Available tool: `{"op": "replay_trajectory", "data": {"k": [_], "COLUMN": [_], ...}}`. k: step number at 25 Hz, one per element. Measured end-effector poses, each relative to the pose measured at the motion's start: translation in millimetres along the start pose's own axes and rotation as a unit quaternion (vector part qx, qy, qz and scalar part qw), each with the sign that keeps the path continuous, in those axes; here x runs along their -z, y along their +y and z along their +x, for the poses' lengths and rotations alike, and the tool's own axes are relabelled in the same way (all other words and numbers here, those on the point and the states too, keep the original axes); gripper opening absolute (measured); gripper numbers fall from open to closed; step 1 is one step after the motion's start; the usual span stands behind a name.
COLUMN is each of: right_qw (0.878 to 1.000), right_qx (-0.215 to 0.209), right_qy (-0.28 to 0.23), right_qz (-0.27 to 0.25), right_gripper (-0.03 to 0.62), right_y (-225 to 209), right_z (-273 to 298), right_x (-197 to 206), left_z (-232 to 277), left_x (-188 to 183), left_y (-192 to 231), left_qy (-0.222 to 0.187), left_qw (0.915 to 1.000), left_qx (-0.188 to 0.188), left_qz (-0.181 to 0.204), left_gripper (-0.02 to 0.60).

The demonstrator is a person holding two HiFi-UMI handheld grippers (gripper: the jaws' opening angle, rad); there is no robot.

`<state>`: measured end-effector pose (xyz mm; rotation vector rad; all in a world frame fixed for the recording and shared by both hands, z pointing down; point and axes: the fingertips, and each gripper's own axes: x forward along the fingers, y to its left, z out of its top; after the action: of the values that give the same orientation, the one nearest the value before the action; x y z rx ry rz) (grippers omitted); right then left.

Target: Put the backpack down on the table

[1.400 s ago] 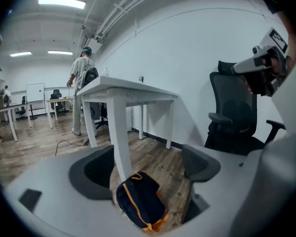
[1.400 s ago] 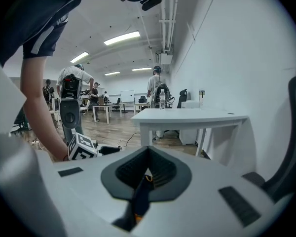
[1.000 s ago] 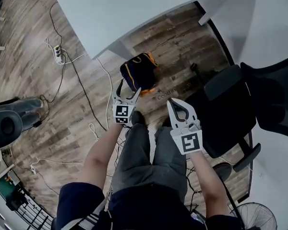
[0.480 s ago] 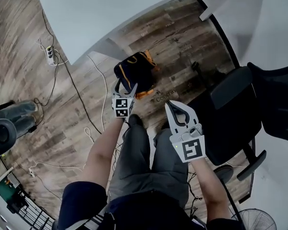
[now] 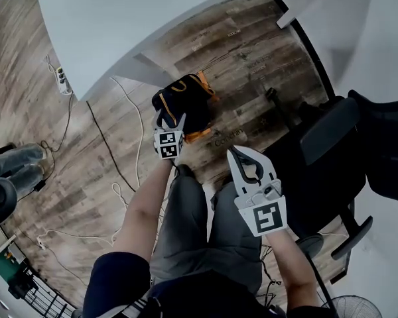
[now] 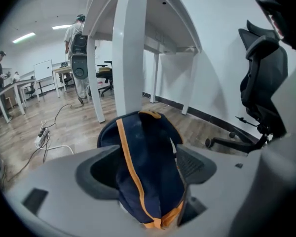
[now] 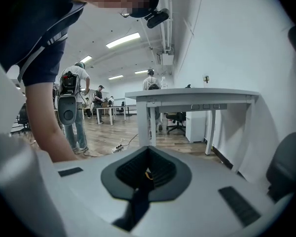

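The navy backpack (image 5: 186, 101) with orange trim stands on the wooden floor beside the leg of the white table (image 5: 139, 18). My left gripper (image 5: 170, 116) is down at its near side. In the left gripper view the backpack (image 6: 148, 172) rises between the wide-apart jaws, and my left gripper (image 6: 150, 154) is open astride its top; whether the pads (image 6: 192, 164) touch the fabric is unclear. My right gripper (image 5: 235, 153) hangs apart over the person's knee, shut and empty. In the right gripper view my right gripper (image 7: 148, 151) points towards the table (image 7: 192, 95).
A black office chair (image 5: 331, 151) stands close on the right, and its wheeled base (image 6: 237, 139) lies on the floor beside the backpack. The table leg (image 6: 128, 48) rises just behind the backpack. Cables and a power strip (image 5: 60, 79) lie on the floor at left. People stand far off.
My left gripper has dropped from above the person's knee down onto the backpack, its jaws still wide. The right gripper sank a little.
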<state>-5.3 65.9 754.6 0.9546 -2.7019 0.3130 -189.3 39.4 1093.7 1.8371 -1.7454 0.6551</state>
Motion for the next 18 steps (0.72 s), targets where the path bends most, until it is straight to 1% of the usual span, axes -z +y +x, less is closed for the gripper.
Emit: {"op": "replay_trajectory", "data": {"k": [3,10,13,16,18], "right_qw": [1.000,1.000,1.000,1.000,1.000], "right_qx": [-0.003,-0.009,-0.009,-0.008,-0.007], "right_qy": [0.005,0.005,0.007,0.005,0.003], "right_qz": [-0.002,-0.011,-0.005,-0.004,-0.003], "right_gripper": [-0.002,-0.002,-0.002,-0.002,-0.002], "right_y": [0,-2,-4,-8,-9], "right_z": [4,14,17,18,16], "right_x": [7,26,33,37,40], "left_z": [14,41,51,58,62], "left_x": [14,28,33,37,41], "left_y": [6,6,8,14,16], "left_qy": [0.011,0.013,0.015,0.017,0.020], "left_qw": [0.9998,0.9997,0.9995,0.9991,0.9990], "left_qx": [-0.007,-0.008,-0.010,-0.017,-0.018], "left_qz": [-0.013,-0.017,-0.025,-0.036,-0.037], "left_gripper": [0.364,0.362,0.351,0.319,0.313]}}
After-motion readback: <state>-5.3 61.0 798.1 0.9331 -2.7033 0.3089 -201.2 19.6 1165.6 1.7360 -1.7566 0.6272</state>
